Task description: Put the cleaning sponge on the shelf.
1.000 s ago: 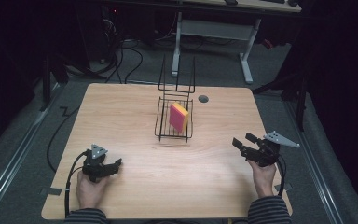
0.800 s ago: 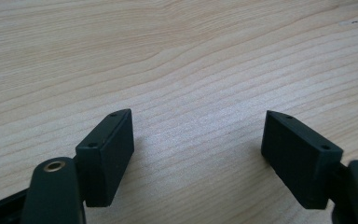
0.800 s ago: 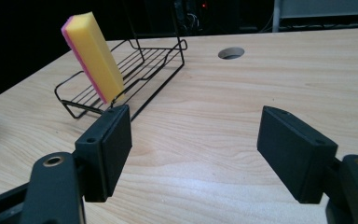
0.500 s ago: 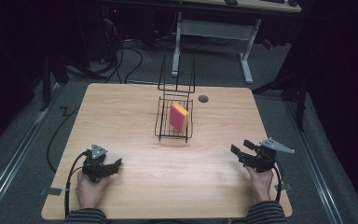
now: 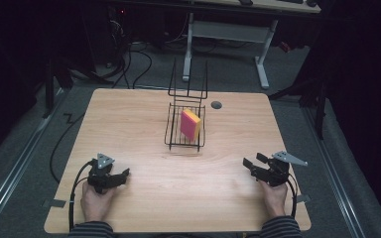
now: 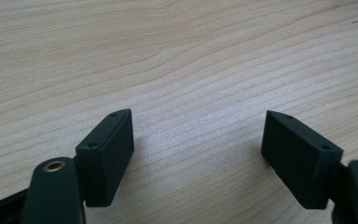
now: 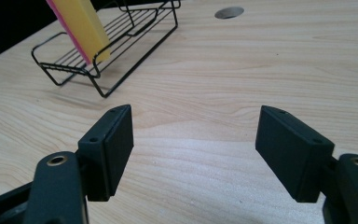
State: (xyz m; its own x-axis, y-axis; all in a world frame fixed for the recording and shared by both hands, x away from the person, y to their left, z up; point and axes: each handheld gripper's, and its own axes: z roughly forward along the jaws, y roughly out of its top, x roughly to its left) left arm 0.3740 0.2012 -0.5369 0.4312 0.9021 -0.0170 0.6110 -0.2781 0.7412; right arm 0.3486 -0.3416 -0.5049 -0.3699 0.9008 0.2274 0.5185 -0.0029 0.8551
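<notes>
Both tongs, left (image 5: 121, 174) and right (image 5: 251, 163), were held apart w/ nothing gripped, low over desk (image 5: 144, 119); sponge (image 5: 190, 124) was seen upright in wire rack (image 5: 172, 135), mid-desk. Likely pre-reach; the sponge should be approached next

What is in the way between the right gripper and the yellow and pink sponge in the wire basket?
Nothing on the table itself: bare wood lies between the open right gripper and the wire basket. The sponge stands on edge inside, so the basket's thin black wires surround its lower part; its upper part sticks out free.
</notes>
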